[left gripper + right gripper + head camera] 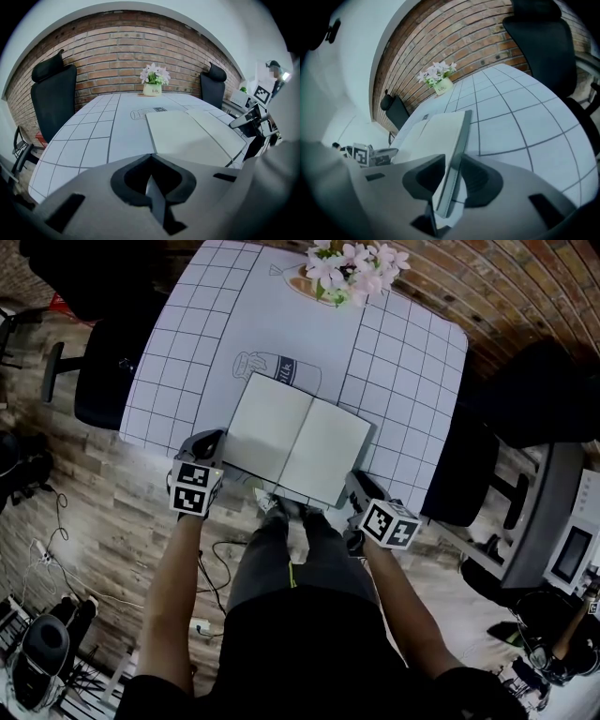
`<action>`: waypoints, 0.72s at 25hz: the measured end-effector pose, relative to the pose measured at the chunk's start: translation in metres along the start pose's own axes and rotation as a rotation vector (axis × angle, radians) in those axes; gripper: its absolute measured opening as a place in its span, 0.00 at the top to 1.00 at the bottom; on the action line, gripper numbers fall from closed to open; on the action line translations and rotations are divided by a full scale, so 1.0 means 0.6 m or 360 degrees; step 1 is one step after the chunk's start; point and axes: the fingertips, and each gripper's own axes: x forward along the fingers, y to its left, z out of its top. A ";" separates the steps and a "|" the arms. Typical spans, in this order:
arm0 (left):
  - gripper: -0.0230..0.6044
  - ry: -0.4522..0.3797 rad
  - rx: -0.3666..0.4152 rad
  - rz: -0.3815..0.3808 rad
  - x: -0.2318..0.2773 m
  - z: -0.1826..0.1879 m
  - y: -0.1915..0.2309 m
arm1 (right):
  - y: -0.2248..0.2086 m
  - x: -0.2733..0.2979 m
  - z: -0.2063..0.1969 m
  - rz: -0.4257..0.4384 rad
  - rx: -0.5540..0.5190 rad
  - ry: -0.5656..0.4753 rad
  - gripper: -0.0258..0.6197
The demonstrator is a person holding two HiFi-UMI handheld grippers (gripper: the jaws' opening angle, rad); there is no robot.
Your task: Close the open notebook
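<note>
Lying open near the front edge of the grid-patterned table [412,362], the notebook [298,439] shows blank pages. The left gripper [214,441] pinches its near left corner, and the right gripper [357,484] clamps the right cover's edge. Behind it, a drawn bottle [277,369] reads "Milk", with flowers [354,268] farther back.

White gridded table [403,362], potted flowers [354,266] at its far edge, black office chairs [108,362], brick wall [117,51]
</note>
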 end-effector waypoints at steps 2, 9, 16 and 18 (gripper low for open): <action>0.93 -0.0001 0.0001 -0.0001 0.000 0.000 0.000 | 0.000 0.001 0.000 0.0019 0.0038 0.0002 0.78; 0.93 -0.0009 0.0006 0.0002 0.001 0.000 0.000 | -0.003 0.001 -0.002 0.0061 0.0094 0.0000 0.89; 0.93 -0.0008 0.0012 0.0003 0.002 -0.002 0.000 | 0.008 0.002 0.002 0.0124 0.0102 -0.0021 0.92; 0.93 -0.0010 0.0012 0.0005 0.002 -0.002 0.000 | 0.010 0.001 0.003 0.0141 0.0107 -0.0025 0.92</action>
